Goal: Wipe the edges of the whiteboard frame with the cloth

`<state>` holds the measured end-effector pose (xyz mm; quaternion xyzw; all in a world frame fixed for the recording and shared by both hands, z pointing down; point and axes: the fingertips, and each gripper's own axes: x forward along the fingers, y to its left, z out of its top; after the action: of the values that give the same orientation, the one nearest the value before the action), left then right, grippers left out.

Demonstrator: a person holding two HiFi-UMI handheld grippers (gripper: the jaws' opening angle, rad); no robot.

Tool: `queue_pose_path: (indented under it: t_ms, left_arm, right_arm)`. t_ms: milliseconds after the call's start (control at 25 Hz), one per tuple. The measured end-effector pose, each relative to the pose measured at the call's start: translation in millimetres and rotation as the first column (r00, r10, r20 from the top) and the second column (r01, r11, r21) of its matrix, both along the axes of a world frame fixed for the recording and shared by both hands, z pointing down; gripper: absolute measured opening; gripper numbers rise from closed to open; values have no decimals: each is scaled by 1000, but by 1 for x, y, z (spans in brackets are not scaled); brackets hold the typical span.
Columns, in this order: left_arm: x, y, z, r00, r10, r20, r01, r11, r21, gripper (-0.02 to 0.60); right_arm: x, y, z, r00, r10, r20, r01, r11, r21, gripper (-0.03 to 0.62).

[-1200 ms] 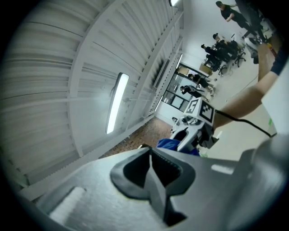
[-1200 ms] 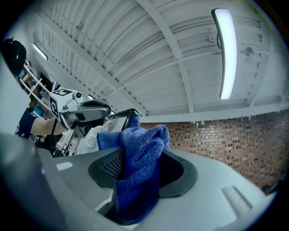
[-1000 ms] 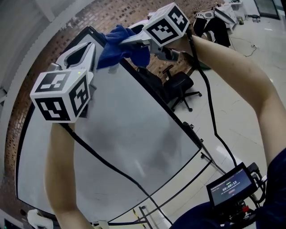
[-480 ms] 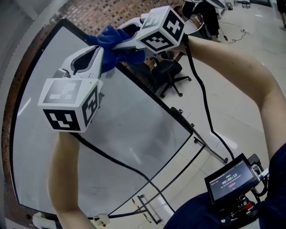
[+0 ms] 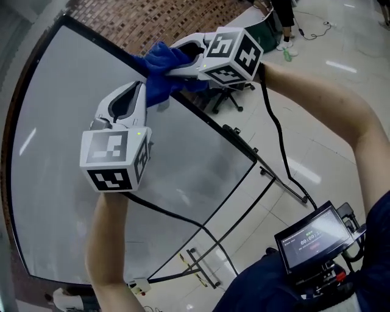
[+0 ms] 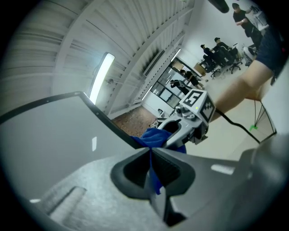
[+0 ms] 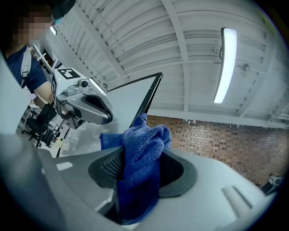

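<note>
A: Cloth first. Where is it?

B: Blue microfibre cloth (image 5: 163, 60), up on the side edge of the whiteboard frame (image 5: 225, 136), on its upper stretch. It looks folded over the dark rail and is strung between both tongs.

A: Tongs state?

B: Right tongs (image 7: 142, 170) are clenched round a fat wad of it. The jaws stand wide only because the wad is thick. Left tongs (image 6: 151, 157) are pinched tight on a thin corner, with just a blue strip showing between the pads.

A: So both are grasping the cloth. Which side of the rail?

B: The left one sits over the whiteboard panel (image 5: 61, 122). The right one is off the outer side, with the brick wall (image 5: 152, 18) behind. The cloth bridges the rail between them.

A: Step?

B: My read is a wipe down that side edge. The long run of rail toward the lower corner looks not yet covered. I can't judge how clean it is from here.

A: How to do it well?

B: Hold the cloth taut so it hugs both faces of the rail. Run both tongs at one pace along the edge. The left's pinch is thin, so it could slip out if the right pulls ahead. Hard jaw tips should stay off the panel. Lower down, mind the stand (image 5: 285, 187) and the office chair (image 5: 226, 97) near the board.
</note>
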<state>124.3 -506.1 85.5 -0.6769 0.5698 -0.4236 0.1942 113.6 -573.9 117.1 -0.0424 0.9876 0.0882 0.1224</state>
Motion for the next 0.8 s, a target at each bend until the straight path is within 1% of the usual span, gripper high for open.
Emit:
queue_pose_path:
  t_ms: [120, 240, 400, 480, 600, 680, 800]
  left_arm:
    - [8, 4, 15, 1000, 5, -3, -5, 1000, 12, 14]
    - [5, 5, 34, 1000, 1, -16, 0, 999, 34, 14]
    - [-1, 9, 67, 998, -14, -60, 16, 999, 28, 14]
    - [-6, 12, 83, 996, -28, -82, 29, 999, 16, 14]
    - [-12, 14, 103, 995, -46, -85, 45, 999, -17, 11]
    - [-15, 15, 115, 994, -59, -89, 55, 998, -42, 11]
    - [-18, 17, 137, 991, -71, -115, 62, 995, -82, 9]
  right_arm:
    - [-1, 2, 17, 1000, -2, 0, 2, 1000, -29, 196]
    - [-4, 5, 37, 1000, 2, -16, -3, 999, -50, 196]
    - [-9, 13, 65, 999, -8, -51, 5, 997, -72, 196]
    - [-13, 19, 78, 997, -21, -74, 15, 997, -80, 196]
    - [-14, 27, 95, 994, -29, -106, 20, 996, -85, 196]
    - [-14, 30, 102, 993, -32, -114, 22, 996, -92, 196]
    - [-15, 32, 113, 992, -42, -117, 28, 992, -120, 196]
